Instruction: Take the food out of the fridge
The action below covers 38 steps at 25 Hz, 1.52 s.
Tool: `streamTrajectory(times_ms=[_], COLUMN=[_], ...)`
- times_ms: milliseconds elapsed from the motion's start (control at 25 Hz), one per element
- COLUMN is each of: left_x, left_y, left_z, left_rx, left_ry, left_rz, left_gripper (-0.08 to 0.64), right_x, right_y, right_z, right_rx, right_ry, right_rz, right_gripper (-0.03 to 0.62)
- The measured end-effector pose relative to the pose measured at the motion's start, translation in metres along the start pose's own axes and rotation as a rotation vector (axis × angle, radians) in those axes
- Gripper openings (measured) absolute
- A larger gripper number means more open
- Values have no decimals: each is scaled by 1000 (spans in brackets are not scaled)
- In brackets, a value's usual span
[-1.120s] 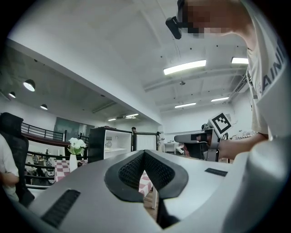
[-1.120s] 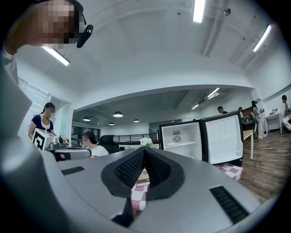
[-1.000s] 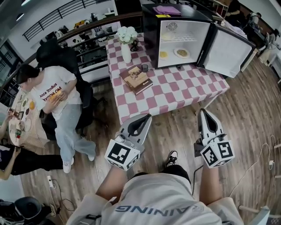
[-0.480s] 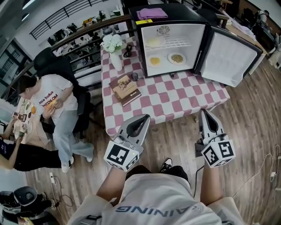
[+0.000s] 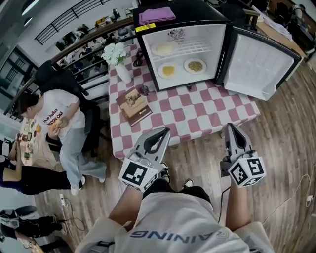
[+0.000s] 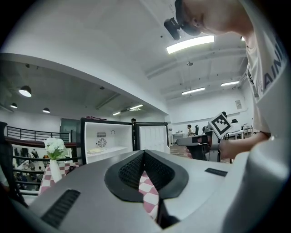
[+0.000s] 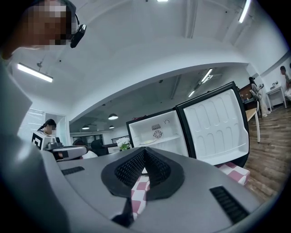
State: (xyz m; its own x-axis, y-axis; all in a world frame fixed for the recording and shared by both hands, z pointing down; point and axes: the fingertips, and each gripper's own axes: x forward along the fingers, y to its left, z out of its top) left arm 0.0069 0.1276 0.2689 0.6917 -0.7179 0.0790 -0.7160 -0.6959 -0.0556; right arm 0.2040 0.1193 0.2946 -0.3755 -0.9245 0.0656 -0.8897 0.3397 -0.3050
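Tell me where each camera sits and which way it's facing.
Head view: on the head, looking steeply down at the open fridge on the table; shows left tool, right tool, forearms, torso.
Left gripper view: on the left tool, facing level along its shut jaws toward the fridge; shows the right tool, torso.
Right gripper view: on the right tool, facing the fridge; shows the left tool.
Shared: all see the fridge.

The left tool (image 5: 162, 131) and the right tool (image 5: 231, 127) pointed level and forward, side by side but well apart, ahead of the torso. The bare left forearm (image 5: 126, 202) and right forearm (image 5: 236, 205) reached out behind them. Both tools' jaws were closed together, empty.
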Motion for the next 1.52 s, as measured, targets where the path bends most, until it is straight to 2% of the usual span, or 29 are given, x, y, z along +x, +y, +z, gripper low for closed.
streamTrajectory(times_ms=[240, 680, 920, 1160, 1520], left_x=[32, 72, 95, 120, 160], left_y=[28, 150, 191, 191, 168], left_z=[-7, -34, -49, -56, -55], left_rx=[-11, -43, -63, -79, -92], left_ry=[-17, -1, 21, 34, 73], left_rz=[-20, -46, -61, -78, 11], left_gripper=[8, 8, 8, 8, 8], right_x=[34, 166, 214, 234, 243], right_y=[-13, 6, 11, -17, -78], right_z=[4, -1, -15, -20, -30], right_rx=[-28, -73, -70, -33, 46], right_ry=[2, 56, 92, 107, 154], right_rz=[-17, -39, -62, -61, 3], right_gripper=[18, 18, 18, 18, 18])
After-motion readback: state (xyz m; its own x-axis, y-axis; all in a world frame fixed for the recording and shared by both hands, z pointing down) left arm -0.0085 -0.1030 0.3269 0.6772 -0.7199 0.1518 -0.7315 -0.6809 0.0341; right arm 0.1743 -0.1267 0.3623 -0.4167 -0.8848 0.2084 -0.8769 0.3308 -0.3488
